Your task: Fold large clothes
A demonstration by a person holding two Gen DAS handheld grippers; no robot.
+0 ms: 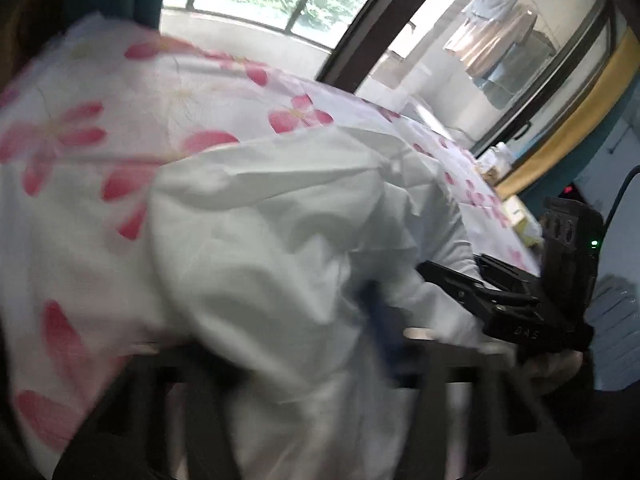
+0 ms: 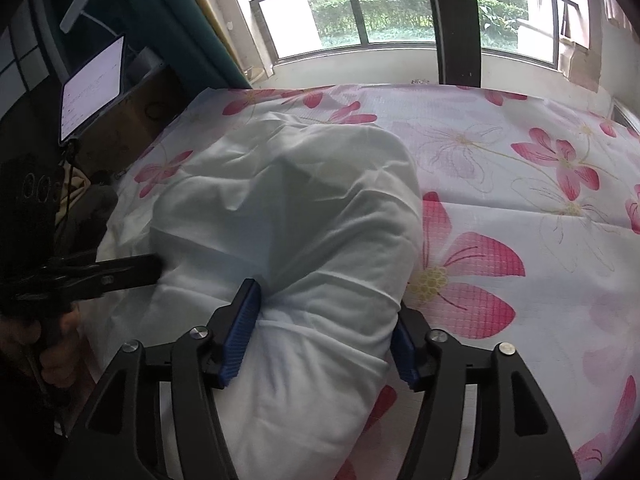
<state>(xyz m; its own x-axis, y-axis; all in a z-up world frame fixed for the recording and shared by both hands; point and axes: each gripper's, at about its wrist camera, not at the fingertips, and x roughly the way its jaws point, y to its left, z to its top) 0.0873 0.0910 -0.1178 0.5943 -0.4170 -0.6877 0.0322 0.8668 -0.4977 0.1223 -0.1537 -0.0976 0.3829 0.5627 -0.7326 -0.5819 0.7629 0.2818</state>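
The right gripper (image 2: 326, 330) fills the bottom of its own view, its two blue pads (image 2: 240, 332) set on either side of a thick roll of the white garment (image 2: 288, 208); the left pad lies against the cloth and the right pad is partly covered by it, so the jaws stand fairly wide with the bundle between them, and whether they press it firmly I cannot tell. The garment lies bunched in a rumpled mound on the flowered sheet (image 2: 520, 168), near the sheet's left and near edges. The left gripper (image 2: 154, 268) comes in from the left with its dark fingers close together, tips at the cloth's edge; in its own view it is blurred and largely draped by the cloth, so its grip cannot be read. A hand (image 2: 60, 352) holds its handle. Beyond the bed are a lit tablet (image 2: 92, 88) and a window (image 2: 360, 12).
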